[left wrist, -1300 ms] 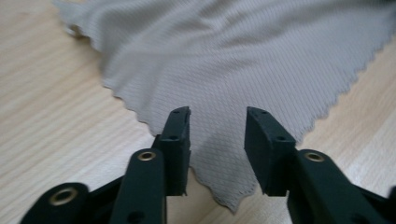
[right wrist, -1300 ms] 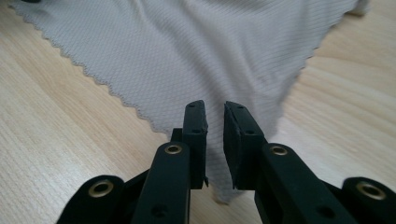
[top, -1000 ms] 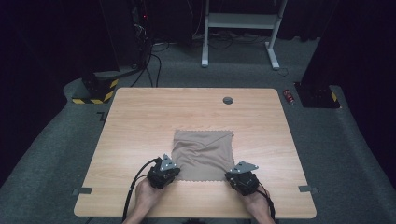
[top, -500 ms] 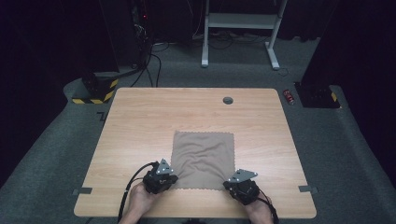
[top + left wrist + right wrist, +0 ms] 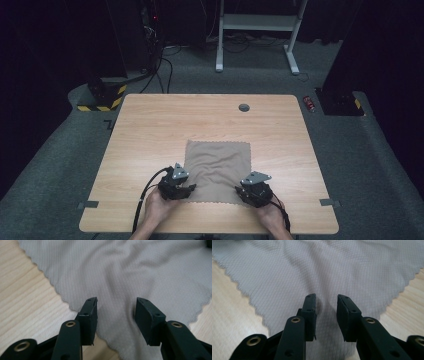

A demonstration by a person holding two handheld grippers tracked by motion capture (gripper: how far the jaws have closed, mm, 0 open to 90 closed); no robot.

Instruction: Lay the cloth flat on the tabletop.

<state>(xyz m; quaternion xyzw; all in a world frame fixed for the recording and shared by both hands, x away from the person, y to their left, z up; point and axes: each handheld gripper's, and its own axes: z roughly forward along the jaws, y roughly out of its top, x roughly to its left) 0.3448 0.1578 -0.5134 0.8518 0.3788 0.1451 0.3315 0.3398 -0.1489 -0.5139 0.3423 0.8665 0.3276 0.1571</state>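
A tan cloth (image 5: 217, 167) with a scalloped edge lies spread on the wooden table (image 5: 150, 130), lightly wrinkled. My left gripper (image 5: 187, 189) sits at its near left corner and my right gripper (image 5: 243, 192) at its near right corner, each held in a hand. In the left gripper view the left gripper (image 5: 116, 305) stands open, and the cloth (image 5: 130, 270) lies loose under the gap. In the right gripper view the right gripper (image 5: 326, 300) is open too, narrower, over the cloth (image 5: 317, 267). Both pairs of jaws have just been opening, and no pad presses the fabric.
A round cable hole (image 5: 244, 107) sits near the table's far edge. Grey tape tabs (image 5: 89, 204) mark the front corners. On the floor behind are a red can (image 5: 310, 103), a yellow-black striped block (image 5: 102, 97), cables and a white desk frame (image 5: 260, 22).
The cloth's near edge has come a little closer to the table's front edge and lies flatter. Both hands have stayed almost in place at the near corners.
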